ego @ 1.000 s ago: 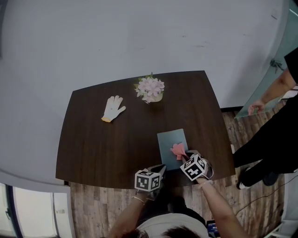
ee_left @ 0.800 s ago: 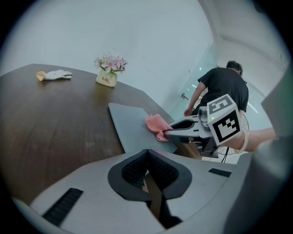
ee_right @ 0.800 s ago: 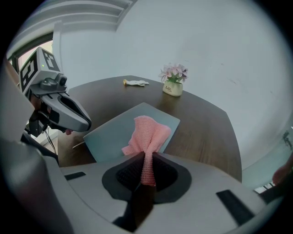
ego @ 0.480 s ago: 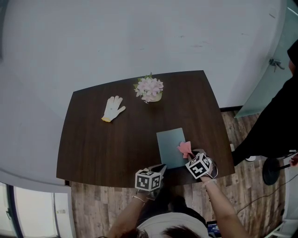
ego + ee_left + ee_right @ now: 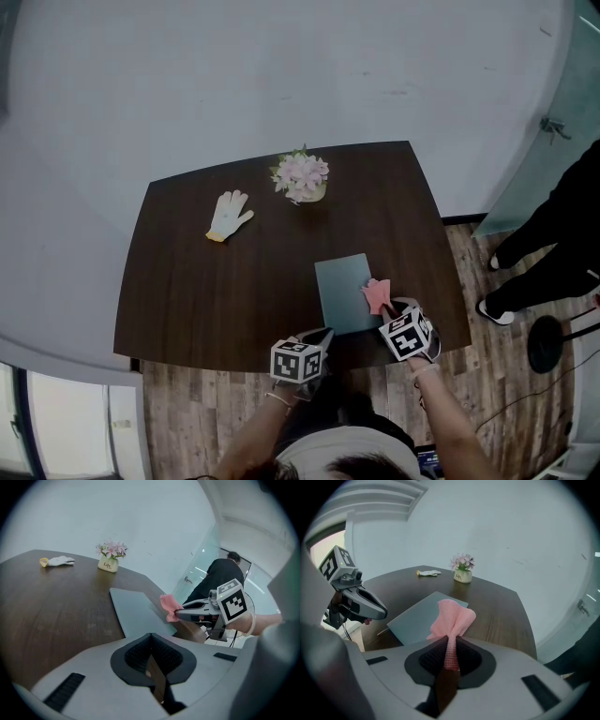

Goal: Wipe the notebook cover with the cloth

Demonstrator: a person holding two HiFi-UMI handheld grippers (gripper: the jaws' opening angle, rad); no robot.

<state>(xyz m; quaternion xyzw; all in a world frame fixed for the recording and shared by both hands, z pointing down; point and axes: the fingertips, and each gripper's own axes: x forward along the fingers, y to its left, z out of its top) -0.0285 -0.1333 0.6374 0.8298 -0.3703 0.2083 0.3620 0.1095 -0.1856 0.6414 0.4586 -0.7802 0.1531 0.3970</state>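
Note:
A grey-green notebook (image 5: 346,292) lies flat near the front right of the dark wooden table (image 5: 187,291). My right gripper (image 5: 389,314) is shut on a pink cloth (image 5: 377,294), which hangs over the notebook's right edge. In the right gripper view the pink cloth (image 5: 451,620) fans out from between the jaws above the notebook (image 5: 421,618). My left gripper (image 5: 317,345) sits at the table's front edge, just left of the notebook's near corner, shut with nothing in it. The left gripper view shows the notebook (image 5: 137,612), the cloth (image 5: 169,607) and the right gripper (image 5: 187,616).
A small pot of pink flowers (image 5: 301,178) stands at the back of the table, and a white work glove (image 5: 227,217) lies to its left. A person in dark clothes (image 5: 548,248) stands on the wooden floor at the right, beside a round black base (image 5: 550,343).
My right gripper has drawn the pink cloth to the right, from the notebook's middle to its right edge. The bystander at the right has shifted. My left gripper has stayed put.

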